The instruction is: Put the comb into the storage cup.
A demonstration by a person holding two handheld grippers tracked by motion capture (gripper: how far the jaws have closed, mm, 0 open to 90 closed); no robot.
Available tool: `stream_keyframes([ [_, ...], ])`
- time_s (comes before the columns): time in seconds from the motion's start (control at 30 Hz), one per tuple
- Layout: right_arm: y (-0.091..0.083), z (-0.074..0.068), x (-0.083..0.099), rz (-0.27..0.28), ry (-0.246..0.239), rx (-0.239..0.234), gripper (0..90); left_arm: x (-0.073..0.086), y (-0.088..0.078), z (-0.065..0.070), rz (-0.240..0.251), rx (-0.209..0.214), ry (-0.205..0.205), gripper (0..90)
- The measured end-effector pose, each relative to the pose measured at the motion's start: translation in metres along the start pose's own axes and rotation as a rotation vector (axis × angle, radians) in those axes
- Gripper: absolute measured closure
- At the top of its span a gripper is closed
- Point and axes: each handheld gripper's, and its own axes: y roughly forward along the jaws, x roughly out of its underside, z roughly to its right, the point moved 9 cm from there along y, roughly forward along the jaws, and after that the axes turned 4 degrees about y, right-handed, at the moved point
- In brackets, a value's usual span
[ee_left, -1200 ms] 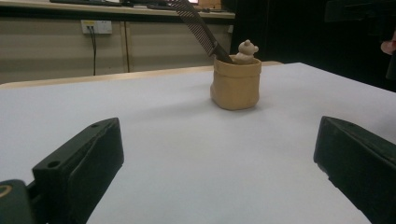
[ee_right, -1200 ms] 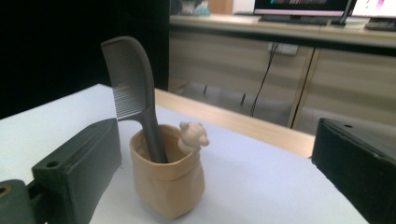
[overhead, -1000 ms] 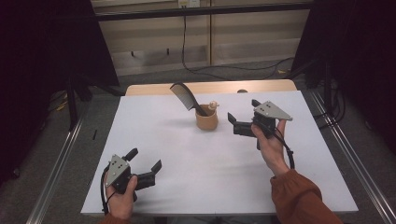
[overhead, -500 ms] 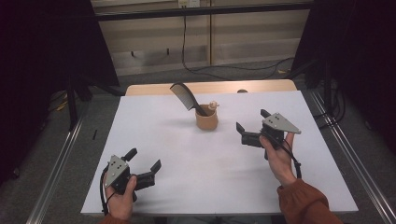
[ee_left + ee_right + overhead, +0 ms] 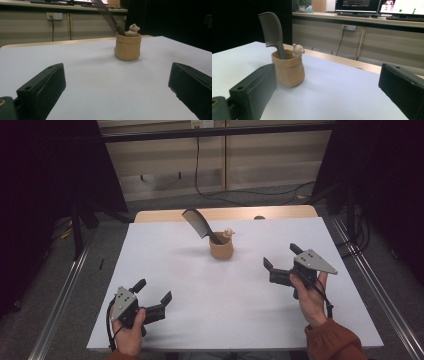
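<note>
Tongs first: right tongs (image 5: 283, 263) sit wide open with nothing between the jaws, held just above the counter (image 5: 250, 320) to the right of the pot (image 5: 221, 248) and a bit nearer the person, jaws aimed roughly at it. In the right gripper view the pot (image 5: 288, 71) shows just past the left jaw, close but apart, no contact. Left tongs (image 5: 152, 294) also wide open and empty, well apart from the pot, near the counter's front-left edge; left gripper view has the pot (image 5: 127, 46) farther off, between the jaws' line of sight, slightly right of centre. Pot is a small tan sack-shaped holder, upright, sitting on the white counter toward its far middle. Comb (image 5: 196, 224) is dark, stands handle-down inside the pot, teeth end leaning up and away to the pot's left; same comb (image 5: 272, 33) reads clearly in the right gripper view. Small bear figure (image 5: 298, 50) perches on the pot's rim beside the comb handle. Status, my read: comb is already seated in the pot, both tongs free and clear of it, so the placing looks done. Nothing else loose on the counter to move. Left over, if anything, is just parking both hands.
</note>
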Motion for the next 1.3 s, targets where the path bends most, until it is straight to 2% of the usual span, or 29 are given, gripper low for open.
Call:
stream_keyframes([
  [0.2,-0.013,0.008,0.009,-0.007,-0.001,0.016,0.0,0.000,-0.001,0.001,0.002,0.000,-0.001,1.2],
  [0.3,-0.018,0.010,0.011,-0.001,0.016,0.009,0.0,0.000,-0.001,0.001,0.004,-0.001,-0.005,1.2],
  [0.6,-0.037,0.014,0.017,-0.001,0.002,0.013,0.0,-0.001,-0.002,0.000,0.003,-0.008,0.004,1.2],
  [0.73,-0.043,0.017,0.022,0.000,-0.008,0.025,0.0,0.000,-0.002,0.000,-0.001,-0.018,0.004,1.3],
  [1.0,-0.058,0.031,0.024,0.018,0.008,0.067,0.0,-0.002,-0.005,0.000,0.005,-0.024,0.020,1.3],
  [1.3,-0.079,0.047,0.030,0.016,0.015,0.110,0.0,0.000,-0.007,-0.001,-0.006,-0.029,0.016,1.3],
])
